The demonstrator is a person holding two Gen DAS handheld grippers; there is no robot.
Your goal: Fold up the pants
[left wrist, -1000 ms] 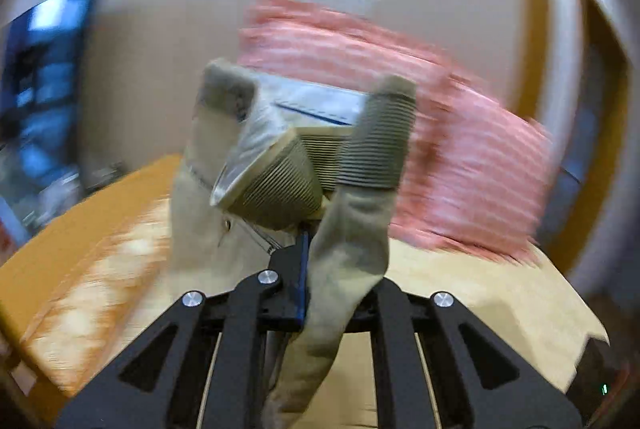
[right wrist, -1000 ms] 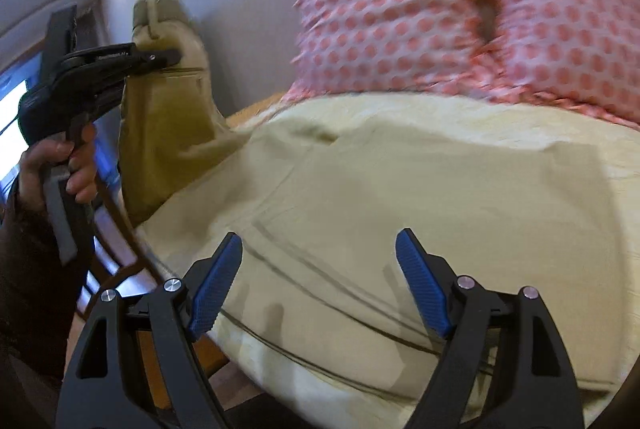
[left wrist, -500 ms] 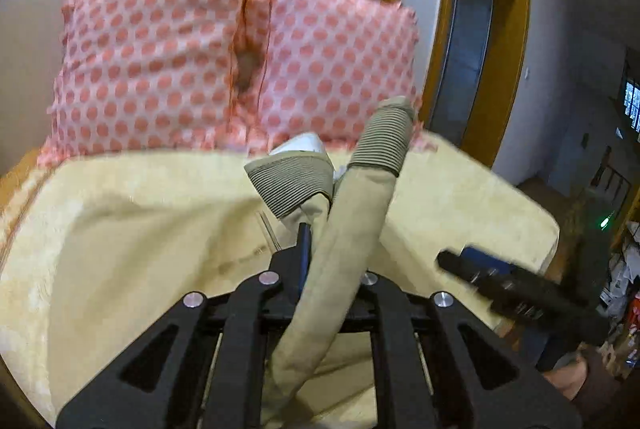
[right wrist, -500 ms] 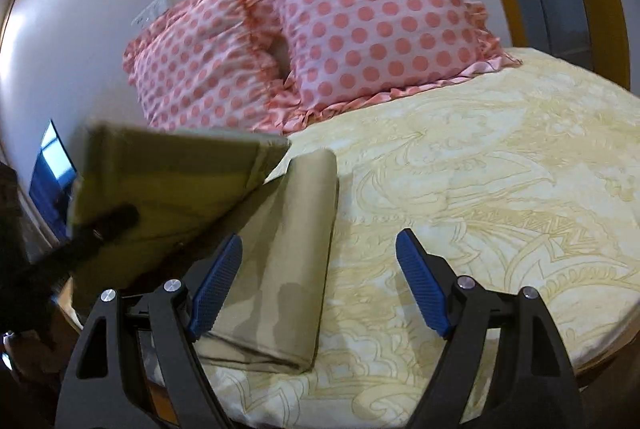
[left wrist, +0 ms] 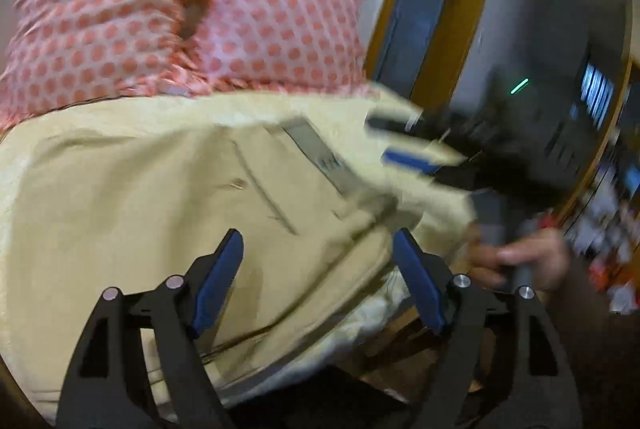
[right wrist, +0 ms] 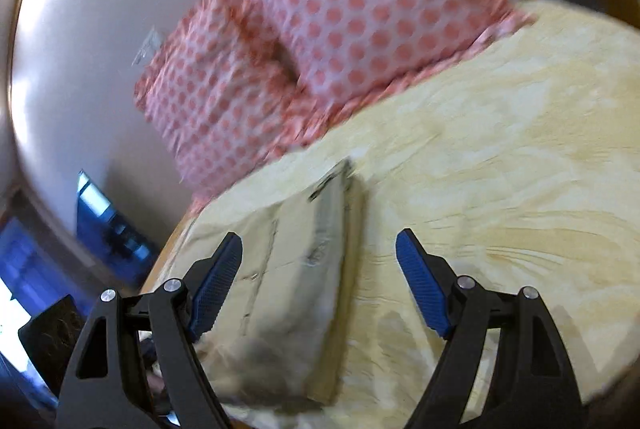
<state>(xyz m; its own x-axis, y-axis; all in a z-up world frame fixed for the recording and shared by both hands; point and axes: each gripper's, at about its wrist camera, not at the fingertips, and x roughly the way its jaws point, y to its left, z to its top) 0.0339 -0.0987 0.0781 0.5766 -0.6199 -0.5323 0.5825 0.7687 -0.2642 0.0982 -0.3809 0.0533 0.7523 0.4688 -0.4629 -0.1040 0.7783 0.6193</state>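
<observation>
Left wrist view: left gripper (left wrist: 318, 279) spread wide, holding nothing, above the khaki pants (left wrist: 168, 213) lying folded on the yellow bedspread (left wrist: 436, 205).
Same view, right side: right gripper (left wrist: 400, 143), blurred, also parted.
Right wrist view: right gripper (right wrist: 319, 283) agape over the pants (right wrist: 296, 293); polka-dot pillows (right wrist: 320, 29) behind.

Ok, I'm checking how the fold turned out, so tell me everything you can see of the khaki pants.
The khaki pants lie folded flat in a compact, roughly rectangular stack on the yellow bedspread, near the bed's edge and short of the polka-dot pillows. The cloth looks like plain woven cotton. A seam line, a pocket slit and a grey inner label show on top. Both the left gripper and right gripper hover open, neither gripping it. Blur hides finer detail.
</observation>
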